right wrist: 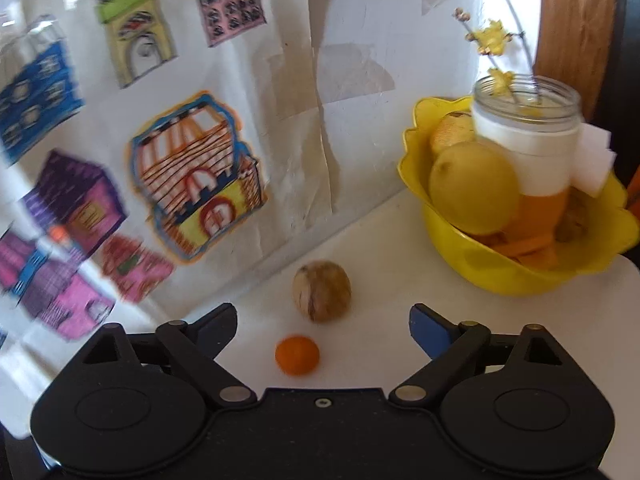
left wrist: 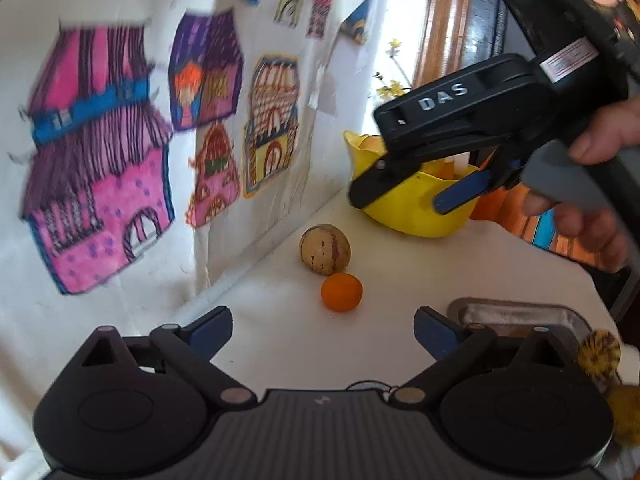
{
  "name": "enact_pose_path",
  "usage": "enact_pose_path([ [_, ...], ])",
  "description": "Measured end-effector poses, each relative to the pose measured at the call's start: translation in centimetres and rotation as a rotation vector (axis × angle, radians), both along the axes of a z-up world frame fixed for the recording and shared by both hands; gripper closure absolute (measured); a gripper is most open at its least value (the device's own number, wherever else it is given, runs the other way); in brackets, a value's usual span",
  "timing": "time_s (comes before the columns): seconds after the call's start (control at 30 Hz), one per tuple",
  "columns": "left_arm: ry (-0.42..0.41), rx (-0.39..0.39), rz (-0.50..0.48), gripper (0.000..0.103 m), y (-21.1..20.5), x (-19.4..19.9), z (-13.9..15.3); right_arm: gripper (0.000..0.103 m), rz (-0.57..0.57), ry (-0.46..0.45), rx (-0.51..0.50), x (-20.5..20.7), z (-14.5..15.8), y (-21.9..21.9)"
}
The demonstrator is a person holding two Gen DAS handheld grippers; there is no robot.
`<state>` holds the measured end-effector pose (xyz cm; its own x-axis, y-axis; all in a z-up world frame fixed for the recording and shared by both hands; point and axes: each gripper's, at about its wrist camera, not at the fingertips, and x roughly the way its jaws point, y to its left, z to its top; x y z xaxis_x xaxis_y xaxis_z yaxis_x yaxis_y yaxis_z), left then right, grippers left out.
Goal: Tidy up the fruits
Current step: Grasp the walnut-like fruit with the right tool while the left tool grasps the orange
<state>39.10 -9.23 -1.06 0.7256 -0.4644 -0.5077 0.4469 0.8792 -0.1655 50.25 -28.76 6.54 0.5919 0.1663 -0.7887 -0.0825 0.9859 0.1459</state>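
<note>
Left jaws: spread wide on the left gripper (left wrist: 323, 330), nothing between the blue pads, poised above the white table (left wrist: 392, 264).
Right jaws: wide apart on the right gripper (right wrist: 322, 326), empty; in the left wrist view seen side-on in front of the bowl, held by a hand (left wrist: 600, 184).
Small orange fruit (right wrist: 297, 355): on the table, loose, just short of the right gripper's open fingers and near the middle of the gap.
Tan streaked fruit (right wrist: 322, 291): on the table just beyond the orange one, close to the paper-covered wall, apart from the bowl.
Yellow bowl (right wrist: 516, 276): on the table to the right, scalloped rim, holding a large yellow fruit (right wrist: 474, 188) and a paler one behind it.
Glass jar (right wrist: 528, 128): beside or in the bowl, cannot tell which; twig with yellow blossoms inside.
Wall: white paper with coloured house drawings (right wrist: 196, 176).
Foil tray (left wrist: 516, 314): near edge of the table, right of the left gripper.
</note>
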Motion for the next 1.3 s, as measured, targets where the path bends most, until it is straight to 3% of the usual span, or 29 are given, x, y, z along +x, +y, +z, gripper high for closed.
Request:
enact_pose_path([
  [0.1,0.044,-0.044,0.003,0.008,0.0,1.1,-0.7,0.017,-0.013,0.011,0.012,1.9,-0.9,0.3],
  [0.27,0.06,-0.057,0.009,0.013,-0.6,2.4,-1.3,0.027,-0.019,0.036,-0.01,4.1,-2.5,1.0],
  [0.57,0.082,-0.065,0.012,0.03,-2.3,3.6,-2.4,0.039,-0.033,0.09,-0.038,7.0,-4.6,2.2],
  [0.87,0.107,-0.097,0.036,0.04,-2.9,4.5,-2.9,0.049,-0.031,0.124,-0.071,9.7,-6.5,3.2],
  [1.03,0.135,-0.118,0.028,0.055,-3.7,5.6,-3.2,0.052,-0.023,0.137,-0.087,9.5,-7.4,4.0],
  [1.3,0.169,-0.147,0.029,0.068,-4.6,6.6,-3.7,0.053,-0.019,0.138,-0.073,8.6,-8.0,3.7],
])
